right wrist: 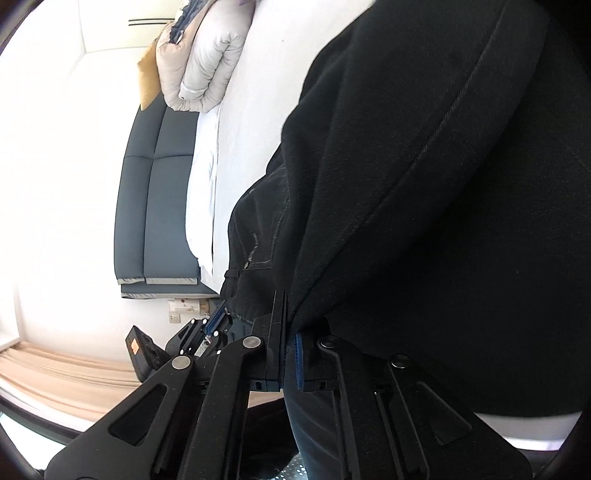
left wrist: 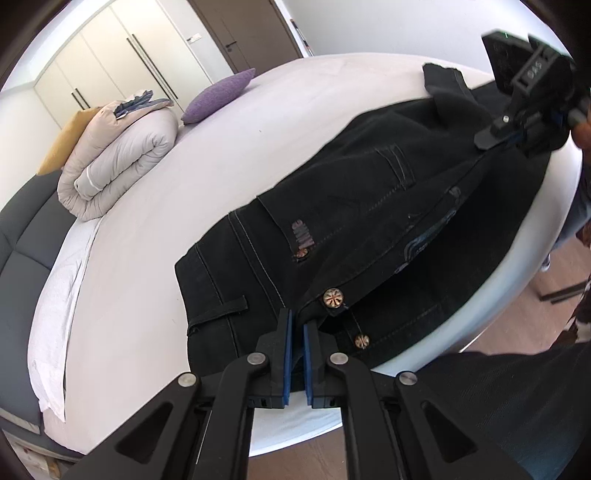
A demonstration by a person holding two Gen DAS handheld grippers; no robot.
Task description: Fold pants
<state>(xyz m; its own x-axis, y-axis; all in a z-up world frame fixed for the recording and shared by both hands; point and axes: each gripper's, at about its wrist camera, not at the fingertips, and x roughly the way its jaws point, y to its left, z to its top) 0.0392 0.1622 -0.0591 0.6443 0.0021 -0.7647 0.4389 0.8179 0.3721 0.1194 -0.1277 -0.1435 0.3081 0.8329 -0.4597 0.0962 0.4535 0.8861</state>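
Note:
Black jeans [left wrist: 369,221] lie on a white bed [left wrist: 184,177] near its edge, waistband toward me, with metal buttons [left wrist: 333,297] and a back pocket showing. My left gripper [left wrist: 297,325] sits at the waistband beside the buttons, blue pads pinched shut on the denim edge. At the far end of the jeans my right gripper [left wrist: 487,142] grips the fabric. In the right wrist view the jeans [right wrist: 424,184] fill the right half, and the right gripper [right wrist: 290,321] is shut on a fold of cloth that runs between its pads. The left gripper [right wrist: 218,321] shows small beyond it.
A rolled pale duvet [left wrist: 118,158], a yellow cushion [left wrist: 62,147] and a purple pillow [left wrist: 218,96] lie at the bed's far left. A grey headboard [left wrist: 22,240] runs along the left. White wardrobes [left wrist: 110,55] and a brown door [left wrist: 240,33] stand behind. Wooden floor [left wrist: 535,314] borders the bed's edge.

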